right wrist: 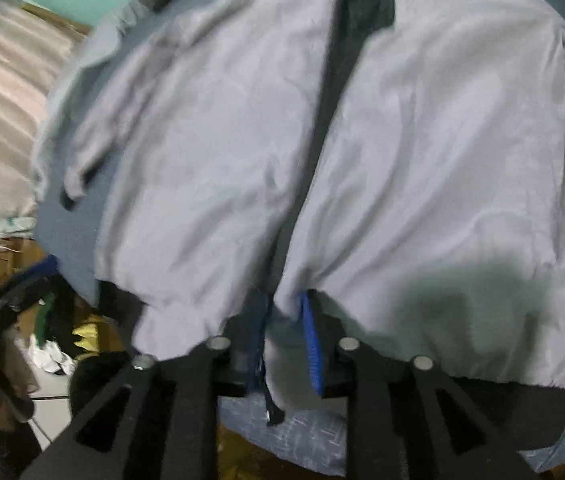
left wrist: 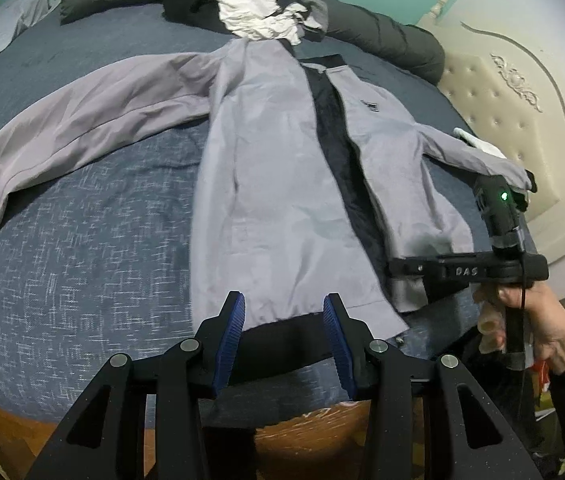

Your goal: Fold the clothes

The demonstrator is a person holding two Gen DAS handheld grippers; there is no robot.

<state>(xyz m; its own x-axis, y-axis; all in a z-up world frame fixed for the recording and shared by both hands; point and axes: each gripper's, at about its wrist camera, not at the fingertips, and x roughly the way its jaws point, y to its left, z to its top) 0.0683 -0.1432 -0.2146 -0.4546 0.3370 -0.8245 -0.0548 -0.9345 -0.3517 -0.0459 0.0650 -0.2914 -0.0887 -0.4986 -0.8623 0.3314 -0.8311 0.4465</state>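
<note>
A grey jacket (left wrist: 282, 184) lies face up on the bed, zip strip dark down the middle, its left sleeve (left wrist: 82, 120) spread out sideways. My left gripper (left wrist: 284, 336) stands open over the black hem band (left wrist: 282, 350) at the near edge. In the right wrist view the jacket (right wrist: 210, 152) fills the blurred frame. My right gripper (right wrist: 284, 344) is at the hem by the zip's lower end; a fold of grey cloth hangs between its blue pads (right wrist: 311, 344), which stand apart. A hand (left wrist: 550, 332) holds the right tool's body (left wrist: 466, 271).
The bed has a blue patterned sheet (left wrist: 82, 264) and a wooden front edge (left wrist: 302, 440). A dark puffy cover (left wrist: 382, 28) lies along the far side, behind the jacket's white-lined hood (left wrist: 254, 8). A cream padded headboard (left wrist: 514, 120) is at right. Clutter lies on the floor (right wrist: 58, 344).
</note>
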